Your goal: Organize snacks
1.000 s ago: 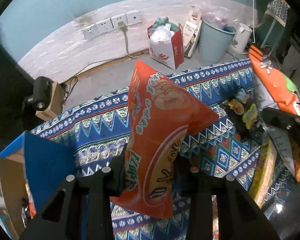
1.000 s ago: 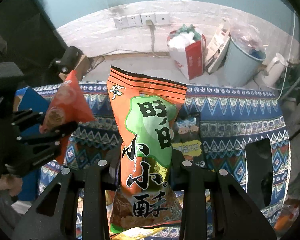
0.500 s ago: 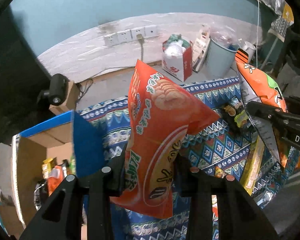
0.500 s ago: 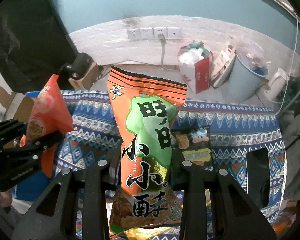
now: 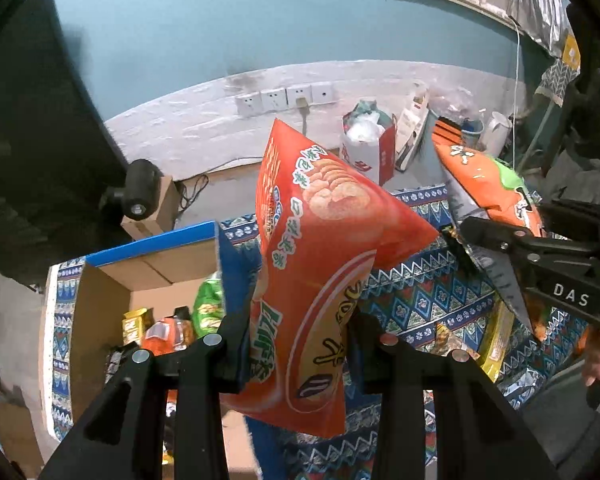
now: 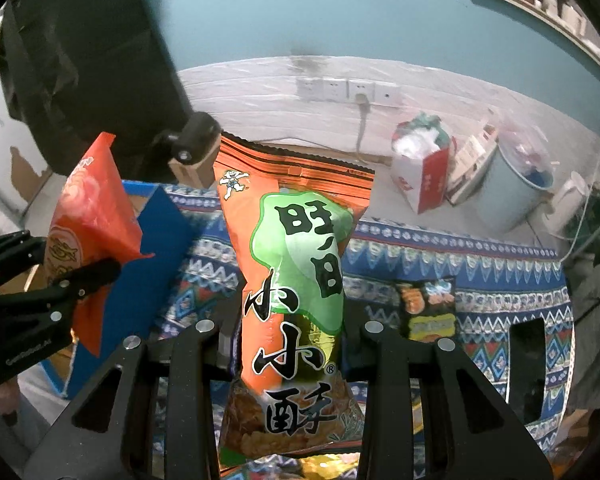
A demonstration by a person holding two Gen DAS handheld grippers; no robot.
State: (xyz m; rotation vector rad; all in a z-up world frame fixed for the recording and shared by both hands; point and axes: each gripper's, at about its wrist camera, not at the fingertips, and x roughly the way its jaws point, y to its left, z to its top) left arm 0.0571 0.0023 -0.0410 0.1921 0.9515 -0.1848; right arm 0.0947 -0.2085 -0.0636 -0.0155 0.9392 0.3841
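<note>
Left gripper [image 5: 296,344]: jaws clamped on the lower part of a red snack bag [image 5: 320,248], which stands up and leans slightly right, lifted clear of the patterned cloth [image 5: 420,292] below.
Right gripper [image 6: 292,340]: jaws closed on an orange-and-green snack bag [image 6: 296,264], held upright above the cloth, its serrated top edge uppermost.
Cross views: the right gripper with its orange-and-green bag shows at the right edge of the left wrist view; the left gripper with its red bag shows at the left edge of the right wrist view. The two bags are apart.
Cardboard box [image 5: 148,276]: blue outside, brown inside, open on top, standing at the left end of the cloth-covered table, below and just left of the red snack bag.
Box contents: a green packet [image 5: 208,308], a yellow packet [image 5: 134,324] and an orange packet [image 5: 164,334] lie inside; others are too dark to name.
Table: a dark snack packet [image 6: 428,308] lies flat on the cloth right of the orange-and-green bag; yellow packets [image 5: 496,336] lie near the right edge.
Beyond the table: wall sockets [image 5: 284,98], a red-and-white paper bag [image 6: 420,176], a pale blue bin [image 6: 516,184] and a white kettle [image 6: 568,196] on the floor by the wall.
</note>
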